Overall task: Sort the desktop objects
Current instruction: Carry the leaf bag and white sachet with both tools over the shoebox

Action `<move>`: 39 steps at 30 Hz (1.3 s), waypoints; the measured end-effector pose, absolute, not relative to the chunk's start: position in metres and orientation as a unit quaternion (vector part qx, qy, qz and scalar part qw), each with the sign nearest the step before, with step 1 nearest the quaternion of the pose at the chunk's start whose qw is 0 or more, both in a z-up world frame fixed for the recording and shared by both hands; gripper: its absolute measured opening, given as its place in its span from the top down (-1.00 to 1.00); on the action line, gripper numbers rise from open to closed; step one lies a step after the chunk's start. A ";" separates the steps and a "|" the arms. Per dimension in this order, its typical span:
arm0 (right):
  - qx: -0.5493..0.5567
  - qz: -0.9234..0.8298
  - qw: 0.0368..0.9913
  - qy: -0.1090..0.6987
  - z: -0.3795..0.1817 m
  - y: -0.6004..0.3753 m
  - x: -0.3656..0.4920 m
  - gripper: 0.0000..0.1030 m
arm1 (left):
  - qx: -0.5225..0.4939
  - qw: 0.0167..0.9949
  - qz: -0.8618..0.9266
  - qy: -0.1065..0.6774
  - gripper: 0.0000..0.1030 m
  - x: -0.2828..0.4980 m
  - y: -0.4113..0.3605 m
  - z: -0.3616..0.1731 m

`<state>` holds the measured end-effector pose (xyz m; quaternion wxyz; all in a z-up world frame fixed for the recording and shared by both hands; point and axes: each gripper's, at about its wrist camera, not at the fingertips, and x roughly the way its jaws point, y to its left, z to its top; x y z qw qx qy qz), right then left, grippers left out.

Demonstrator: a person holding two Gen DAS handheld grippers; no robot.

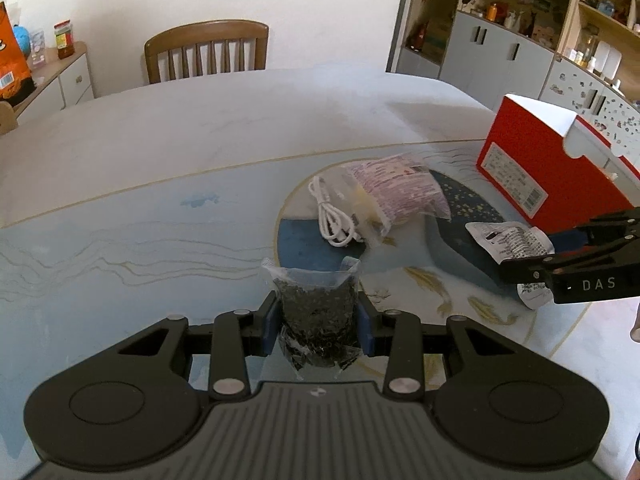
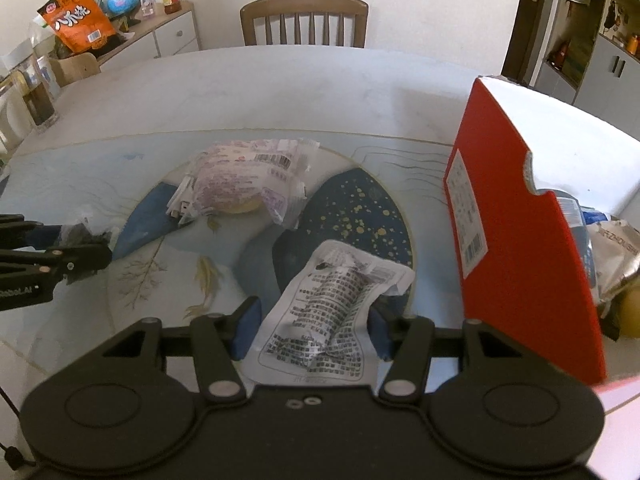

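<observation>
Your left claw [image 1: 318,322] is pinching a small clear pouch of dark flakes [image 1: 316,312] across its middle, blue pads pressed into both sides, and the pouch hangs above the surface [image 1: 120,184] on the near left. It looks light and soft, a loose filling in thin film, so it will sag and shift around the pinch. The film is probably slippery; holding across the full belly, as you are, looks safer than holding by the sealed top edge.

Your right claw [image 2: 312,328] is clamped on a white printed sachet [image 2: 332,308] with a lumpy roll inside (the print is too small to read). The pads meet its crumpled edges, and it too is lifted off the surface, near right, just beside the red box [image 2: 532,240]. This sachet is also light and crinkly. I would judge the firm roll in the middle a better hold than the flat border, which may slide out.

Further out, toward the middle of the surface, a pink-printed packet [image 1: 400,188] lies partly over a coiled white cable [image 1: 332,216]; both are soft and still waiting. The red box stands open at the far right with packets already visible inside. It seems the likely destination, though that is my guess.
</observation>
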<state>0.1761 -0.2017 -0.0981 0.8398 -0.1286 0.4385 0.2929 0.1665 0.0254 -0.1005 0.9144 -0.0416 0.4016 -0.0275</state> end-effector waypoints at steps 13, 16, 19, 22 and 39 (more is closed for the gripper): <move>-0.095 0.309 0.855 0.406 -0.061 -0.218 0.163 -0.07 | -0.033 0.921 -0.050 0.386 0.28 0.156 0.011 -0.072; -0.089 0.314 0.857 0.398 -0.052 -0.220 0.162 -0.07 | -0.030 0.924 -0.054 0.377 0.28 0.153 0.008 -0.063; -0.081 0.318 0.861 0.388 -0.040 -0.225 0.162 -0.07 | -0.030 0.927 -0.057 0.369 0.28 0.151 0.006 -0.055; -0.075 0.323 0.864 0.380 -0.030 -0.229 0.163 -0.07 | -0.029 0.930 -0.058 0.362 0.28 0.150 0.003 -0.047; -0.052 0.325 0.876 0.353 0.002 -0.261 0.173 -0.07 | -0.036 0.936 -0.079 0.342 0.28 0.154 -0.018 -0.015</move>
